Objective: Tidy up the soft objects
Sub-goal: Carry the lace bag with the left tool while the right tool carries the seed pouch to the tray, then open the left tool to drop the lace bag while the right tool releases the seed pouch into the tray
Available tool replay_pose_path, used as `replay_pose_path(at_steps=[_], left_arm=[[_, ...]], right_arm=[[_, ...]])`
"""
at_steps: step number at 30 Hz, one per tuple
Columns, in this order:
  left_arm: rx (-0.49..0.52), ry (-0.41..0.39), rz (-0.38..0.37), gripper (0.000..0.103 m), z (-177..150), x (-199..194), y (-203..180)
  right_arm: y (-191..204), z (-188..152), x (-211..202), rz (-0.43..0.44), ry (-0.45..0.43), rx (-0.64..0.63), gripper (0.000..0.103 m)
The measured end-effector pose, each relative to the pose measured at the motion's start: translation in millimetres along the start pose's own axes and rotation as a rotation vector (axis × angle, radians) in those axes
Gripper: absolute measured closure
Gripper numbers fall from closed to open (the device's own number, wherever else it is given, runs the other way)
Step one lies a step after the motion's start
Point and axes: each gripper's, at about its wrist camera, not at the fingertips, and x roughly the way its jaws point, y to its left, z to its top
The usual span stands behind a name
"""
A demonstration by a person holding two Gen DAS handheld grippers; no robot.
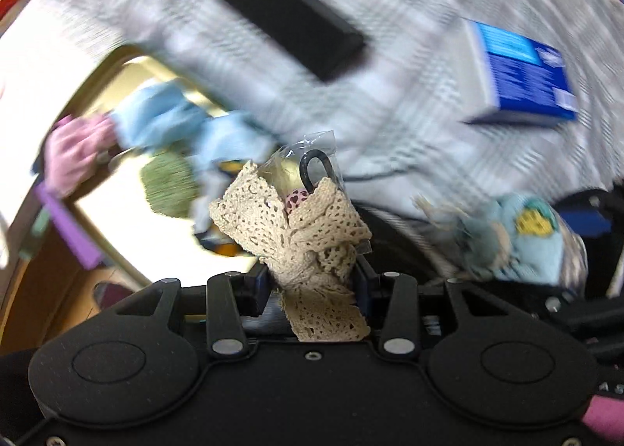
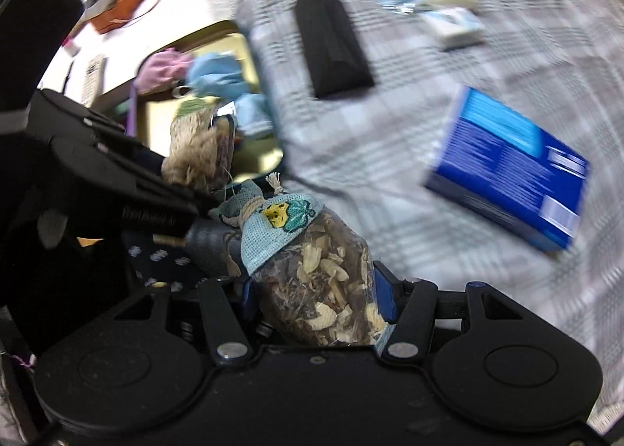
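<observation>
Both hands are over the bed, above the grey-and-white checked cloth (image 2: 448, 180) that covers it, and everything beyond the grippers is smeared with blur. The left gripper (image 1: 312, 274) is clamped on a cream crocheted lace bundle (image 1: 308, 235), its jaws pinching the lace near its lower end; a clear crinkly wrapper with a black loop and a pink spotted bit pokes out of the top of the bundle. The right gripper (image 2: 316, 290) is closed on a clear pouch of dried wood chips and petals (image 2: 323, 290), capped with pale blue woven cloth bearing a yellow and teal embroidered patch and tied with twine; the pads press on the pouch from both sides. Taking the long black rectangular box (image 1: 290, 11) lying on the checked cloth as the mark: a gold-rimmed tray (image 1: 117, 157) sits to its left, and in it lie a light blue cloth (image 1: 163, 118), a pink knitted piece (image 1: 74, 157) and a green fuzzy round piece (image 1: 169, 188). A blue printed cardboard box (image 2: 511, 169) rests to the right of the black box, well apart from it. Beyond the black box lies a small white and blue packet (image 2: 456, 26), too blurred to read.
</observation>
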Motion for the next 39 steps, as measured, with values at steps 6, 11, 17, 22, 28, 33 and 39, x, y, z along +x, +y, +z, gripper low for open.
replay_pose_path(at_steps=[6, 11, 17, 22, 28, 33, 39], left_arm=[[-0.119, 0.001, 0.053, 0.061, 6, 6, 60], [-0.193, 0.002, 0.1, 0.06, 18, 11, 99], [-0.247, 0.004, 0.111, 0.06, 30, 15, 129], [-0.237, 0.023, 0.105, 0.052, 33, 28, 138], [-0.266, -0.045, 0.076, 0.039, 35, 20, 144], [-0.349, -0.097, 0.097, 0.039, 37, 11, 155], [-0.422, -0.098, 0.084, 0.039, 38, 13, 164]], right_arm=[[38, 29, 21, 0.044, 0.031, -0.041, 0.047], [55, 49, 32, 0.062, 0.04, -0.05, 0.047], [59, 65, 38, 0.08, 0.027, -0.038, 0.047], [58, 80, 48, 0.092, 0.038, -0.024, 0.047], [57, 95, 58, 0.103, 0.044, -0.022, 0.047], [57, 107, 65, 0.112, 0.033, -0.018, 0.047], [70, 118, 75, 0.127, 0.027, -0.041, 0.047]])
